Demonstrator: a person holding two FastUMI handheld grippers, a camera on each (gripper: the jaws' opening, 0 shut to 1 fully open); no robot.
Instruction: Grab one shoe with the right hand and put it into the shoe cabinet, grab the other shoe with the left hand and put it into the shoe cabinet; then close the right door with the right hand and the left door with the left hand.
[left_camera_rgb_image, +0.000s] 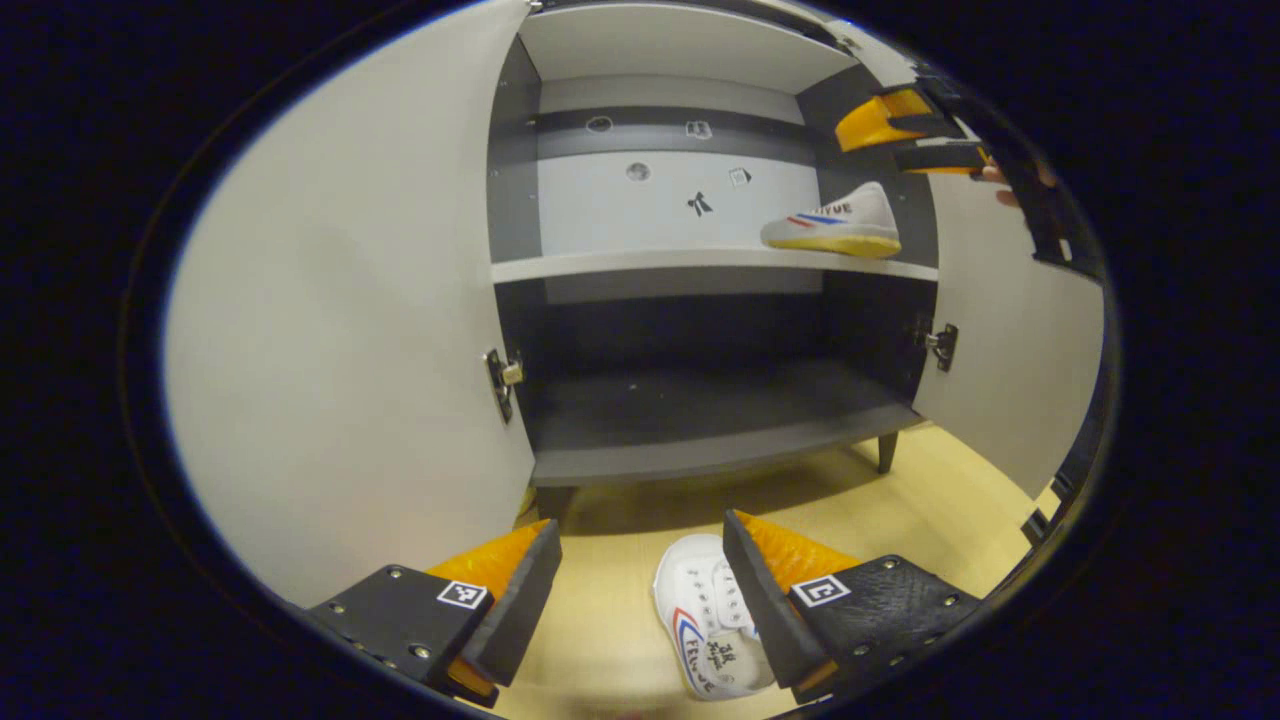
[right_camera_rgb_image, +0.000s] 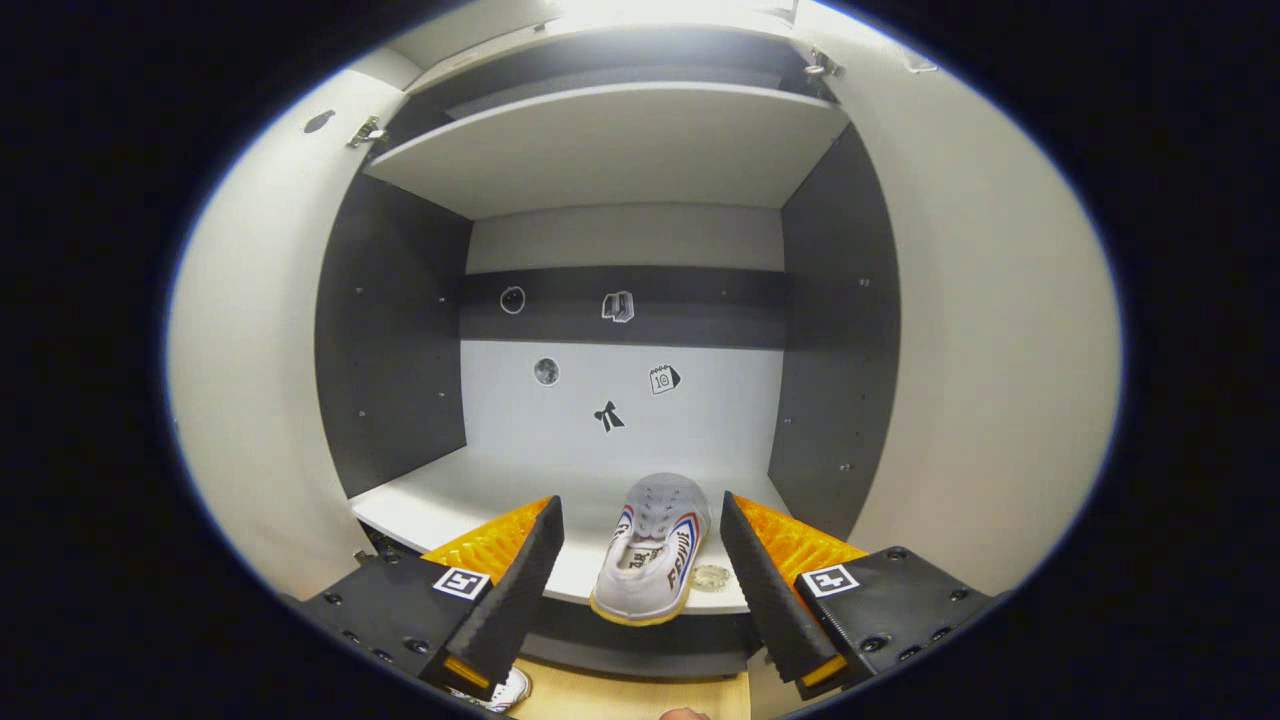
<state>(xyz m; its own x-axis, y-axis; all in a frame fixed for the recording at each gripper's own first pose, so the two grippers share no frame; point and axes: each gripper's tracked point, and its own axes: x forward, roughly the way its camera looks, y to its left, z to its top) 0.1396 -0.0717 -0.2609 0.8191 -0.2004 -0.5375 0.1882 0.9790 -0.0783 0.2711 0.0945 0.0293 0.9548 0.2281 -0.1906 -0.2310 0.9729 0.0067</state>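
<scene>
I note my right gripper (right_camera_rgb_image: 640, 560) open, one shoe (right_camera_rgb_image: 650, 550) on the shelf (right_camera_rgb_image: 480, 500) between its fingers, untouched. My left gripper (left_camera_rgb_image: 640, 575) open; second shoe (left_camera_rgb_image: 705, 620) on floor beside its right finger.

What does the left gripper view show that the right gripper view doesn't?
Left gripper view: the cabinet's dark lower shelf, one of its legs, and the right tool raised above the shelved shoe.

Right gripper view: the underside of the upper shelf, and the right tool open with the shelved shoe between its fingers, untouched.

Both: the open cabinet, the shoe on its white shelf, the stickers on the back panel, and the second shoe on the wooden floor.
</scene>
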